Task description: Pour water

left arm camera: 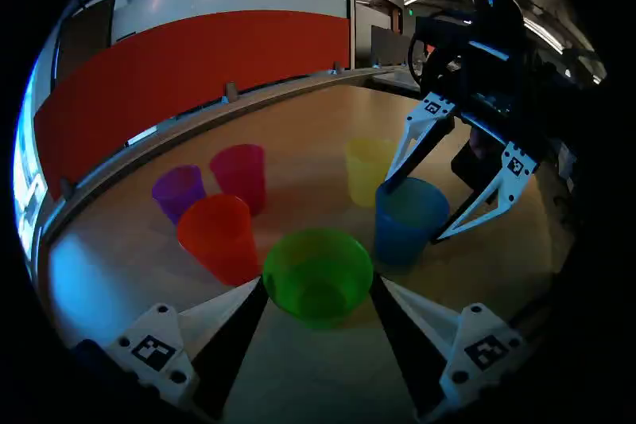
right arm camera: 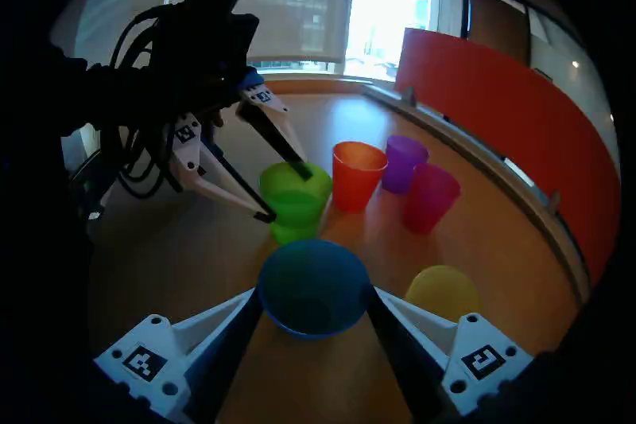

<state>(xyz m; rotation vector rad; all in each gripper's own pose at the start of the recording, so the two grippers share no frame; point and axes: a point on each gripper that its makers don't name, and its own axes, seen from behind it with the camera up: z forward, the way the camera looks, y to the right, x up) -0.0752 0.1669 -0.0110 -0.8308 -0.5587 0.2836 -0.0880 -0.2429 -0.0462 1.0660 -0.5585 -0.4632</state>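
Left gripper view, from the left. At nine o'clock a purple cup [left arm camera: 179, 192], with a pink cup [left arm camera: 238, 173] just beside it on the right. At eight o'clock an orange cup [left arm camera: 219, 237], in front of both. All upright on the wooden table [left arm camera: 318, 122]. At six o'clock the green cup [left arm camera: 318, 269], upright, caught between the fingers of the left gripper [left arm camera: 318, 287]: tongs narrowed onto its two sides, pressing. Water inside or not: cannot tell. Just right of centre a yellow cup [left arm camera: 367, 169]. At four o'clock the blue cup [left arm camera: 409, 225], just in front of the yellow, pinched by the right gripper [left arm camera: 412, 212] reaching down from two o'clock, one finger on each side.

Right gripper view, from the left. At ten o'clock the left gripper, a finger on either side of the green cup near centre. Then orange, purple and pink toward two o'clock. At six o'clock the blue cup, held between the near fingers. At four o'clock the yellow, standing apart.
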